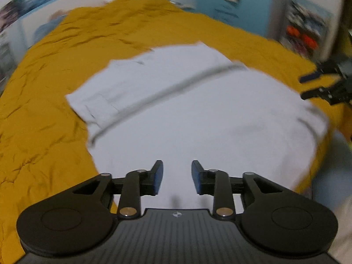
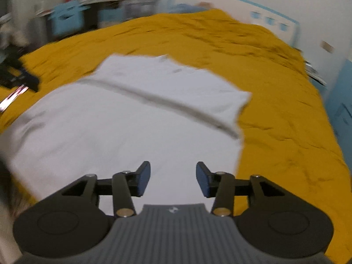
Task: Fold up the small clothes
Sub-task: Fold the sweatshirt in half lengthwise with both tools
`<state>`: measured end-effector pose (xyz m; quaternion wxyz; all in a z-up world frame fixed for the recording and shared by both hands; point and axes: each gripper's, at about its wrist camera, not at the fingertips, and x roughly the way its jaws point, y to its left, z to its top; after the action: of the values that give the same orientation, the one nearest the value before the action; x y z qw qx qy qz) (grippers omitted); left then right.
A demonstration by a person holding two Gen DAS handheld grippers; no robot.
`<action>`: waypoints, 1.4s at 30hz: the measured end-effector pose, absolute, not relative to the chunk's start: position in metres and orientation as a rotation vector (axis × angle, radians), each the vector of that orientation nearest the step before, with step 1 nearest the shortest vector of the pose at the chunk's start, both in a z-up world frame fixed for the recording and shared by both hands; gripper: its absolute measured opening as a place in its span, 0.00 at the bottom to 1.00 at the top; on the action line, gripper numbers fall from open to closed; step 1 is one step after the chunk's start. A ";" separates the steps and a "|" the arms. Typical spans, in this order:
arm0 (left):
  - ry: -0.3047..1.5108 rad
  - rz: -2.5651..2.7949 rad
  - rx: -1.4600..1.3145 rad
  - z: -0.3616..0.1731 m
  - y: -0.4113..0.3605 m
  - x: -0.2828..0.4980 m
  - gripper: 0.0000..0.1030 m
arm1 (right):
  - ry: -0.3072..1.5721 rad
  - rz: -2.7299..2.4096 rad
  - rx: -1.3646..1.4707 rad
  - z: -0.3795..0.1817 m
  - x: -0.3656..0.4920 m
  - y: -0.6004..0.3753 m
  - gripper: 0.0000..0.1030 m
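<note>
Garment first: a white piece of clothing, seemingly a shirt, lies spread on the mustard-yellow bedspread of the bed, straight ahead of and below both of my tongs. One fold is already in it, I judge, since a layer lies doubled over the far part and its edge shows as a dark line running slantwise across the cloth. The picture is blurred, so I cannot make out collar or sleeves with any certainty.

Seen from my left tongs, the cloth stretches away and to the right, with its left-hand border close by and the fold line rising from near left to far right. Seen from my right tongs, the same white garment fills the left and middle of the view and its right-hand border lies just ahead to the right, yellow bedspread beyond it. So each hand sits nearer its own side edge, and the long axis of the folded piece runs across between them.

Both tongs stand partly open, the blue pads apart with nothing between them; neither holds or touches the cloth, which shows plainly through each gap. In the left view my right tongs appear at the far right, over the bedspread beside the cloth's edge.

Next fold, as I judge it, calls for each hand to take its own near corner.
</note>
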<state>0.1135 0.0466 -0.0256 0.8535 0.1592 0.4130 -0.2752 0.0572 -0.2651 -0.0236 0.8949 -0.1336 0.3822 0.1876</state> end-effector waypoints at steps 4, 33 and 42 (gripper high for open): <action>0.881 -0.630 0.451 -0.036 0.036 0.082 0.59 | 0.854 0.509 -0.372 -0.043 0.018 -0.245 0.48; 0.737 -0.493 0.745 -0.065 0.016 0.008 0.07 | 0.928 0.516 -0.830 -0.096 -0.027 -0.245 0.55; 0.660 -0.448 0.548 -0.011 0.015 0.028 0.06 | 0.900 0.478 -0.910 -0.105 -0.030 -0.248 0.32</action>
<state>0.0285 0.0155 -0.0110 0.8851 0.2636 0.3172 -0.2155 -0.0297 -0.2477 -0.1051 0.7758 -0.4204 0.4157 0.2207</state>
